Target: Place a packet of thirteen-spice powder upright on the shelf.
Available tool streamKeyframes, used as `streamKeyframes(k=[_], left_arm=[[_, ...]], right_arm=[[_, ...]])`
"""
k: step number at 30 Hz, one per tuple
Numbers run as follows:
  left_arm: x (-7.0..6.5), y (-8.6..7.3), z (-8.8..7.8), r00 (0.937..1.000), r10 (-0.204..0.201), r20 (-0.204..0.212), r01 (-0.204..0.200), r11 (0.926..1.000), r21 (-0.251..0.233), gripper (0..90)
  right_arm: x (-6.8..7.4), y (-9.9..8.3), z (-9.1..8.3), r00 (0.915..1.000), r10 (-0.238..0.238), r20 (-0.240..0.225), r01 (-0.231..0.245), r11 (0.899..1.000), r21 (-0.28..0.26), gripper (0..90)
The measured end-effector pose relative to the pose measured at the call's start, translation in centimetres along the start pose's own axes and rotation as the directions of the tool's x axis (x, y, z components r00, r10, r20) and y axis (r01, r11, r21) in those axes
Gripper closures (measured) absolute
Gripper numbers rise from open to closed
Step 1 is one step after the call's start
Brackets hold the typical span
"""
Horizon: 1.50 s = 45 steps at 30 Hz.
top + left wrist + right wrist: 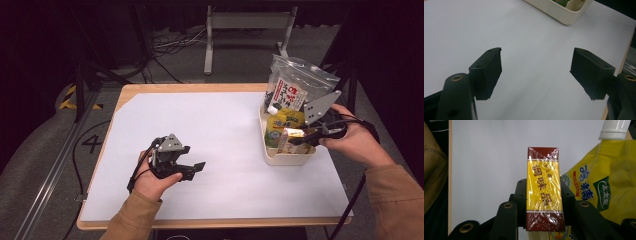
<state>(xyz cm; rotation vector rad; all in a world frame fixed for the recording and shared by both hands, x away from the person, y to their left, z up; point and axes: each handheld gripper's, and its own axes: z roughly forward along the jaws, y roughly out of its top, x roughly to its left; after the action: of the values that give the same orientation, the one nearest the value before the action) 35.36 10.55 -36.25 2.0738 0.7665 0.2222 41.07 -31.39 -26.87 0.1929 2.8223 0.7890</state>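
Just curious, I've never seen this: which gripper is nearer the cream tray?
Right. The right gripper is at the cream tray, clamping a yellow box over it; the left gripper hovers apart, jaws open.

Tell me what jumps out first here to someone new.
The yellow and dark-red shrink-wrapped box, clamped between the jaws of the right gripper over the cream tray at the table's right edge. Beside it in the tray stands a yellow spouted pouch, with a clear zip bag of packets behind. The left gripper is open with nothing between its jaws, over the bare white table sheet.
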Motion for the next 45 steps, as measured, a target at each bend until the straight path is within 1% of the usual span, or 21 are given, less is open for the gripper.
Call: streamKeyframes(k=[5,7,12,16,26,29,30,33,36,40,42,43,44,45], left_arm=[[0.0,0.0,0.1,1.0,0.001,0.002,-0.001,1.0,0.001,25.5],[0.0,0.0,0.1,1.0,0.002,0.003,-0.002,1.0,0.001,25.5],[0.0,0.0,0.1,1.0,0.0,0.002,0.0,1.0,0.004,25.4],[-0.1,0.0,0.1,1.0,-0.004,0.001,0.004,1.0,0.006,25.4],[-0.1,-0.1,0.2,1.0,-0.003,0.002,0.003,1.0,0.007,25.4],[-0.1,-0.1,0.2,1.0,-0.002,0.002,0.002,1.0,0.008,25.4],[0.0,-0.1,0.2,1.0,0.001,0.003,-0.001,1.0,0.008,25.4],[0.0,-0.1,0.2,1.0,-0.006,0.001,0.006,0.9999,0.009,25.3],[0.1,-0.1,0.2,1.0,-0.002,-0.001,0.002,1.0,0.009,25.2],[0.1,-0.1,0.2,1.0,-0.007,0.001,0.007,0.9999,0.011,25.3],[0.2,-0.2,0.2,1.0,-0.006,0.001,0.006,0.9999,0.014,25.3],[0.2,-0.2,0.2,0.9999,-0.01,-0.001,0.01,0.9998,0.016,25.3],[0.2,-0.2,0.2,0.9999,-0.011,0.002,0.011,0.9998,0.017,25.2],[0.2,-0.2,0.2,0.9999,-0.015,0.002,0.015,0.9997,0.017,25.2]], right_arm=[[-0.1,0.0,0.1,0.9997,-0.005,-0.025,0.005,1.0,-0.002,68.1],[-0.1,-0.1,0.1,0.9997,-0.002,-0.025,0.002,1.0,-0.007,67.9],[0.0,-0.2,1.3,0.9993,-0.006,-0.038,0.007,0.999,0.033,67.1],[0.0,-0.2,1.9,0.9993,-0.006,-0.037,0.007,0.999,0.045,67.0],[0.3,-0.6,2.8,1.0,-0.009,0.001,0.009,0.996,0.086,66.9],[0.3,-0.6,3.1,0.9999,-0.015,0.003,0.014,0.996,0.093,66.6],[0.4,-0.6,3.2,1.0,-0.007,0.007,0.006,0.996,0.093,66.2],[0.4,-0.8,3.6,0.9999,-0.012,0.006,0.011,0.995,0.103,65.9],[0.5,-0.9,3.8,0.9997,-0.019,0.016,0.017,0.994,0.112,65.6],[0.6,-1.2,4.1,0.9996,-0.007,0.026,0.003,0.991,0.13,64.3],[0.6,-1.2,4.1,0.9996,-0.011,0.028,0.007,0.991,0.135,64.1],[0.7,-1.4,4.0,0.999,-0.013,0.042,0.007,0.99,0.141,64.0],[0.7,-1.4,3.9,0.9988,-0.015,0.047,0.008,0.991,0.136,63.7],[0.7,-1.4,3.8,0.9983,-0.007,0.058,0.0,0.992,0.129,63.3]])
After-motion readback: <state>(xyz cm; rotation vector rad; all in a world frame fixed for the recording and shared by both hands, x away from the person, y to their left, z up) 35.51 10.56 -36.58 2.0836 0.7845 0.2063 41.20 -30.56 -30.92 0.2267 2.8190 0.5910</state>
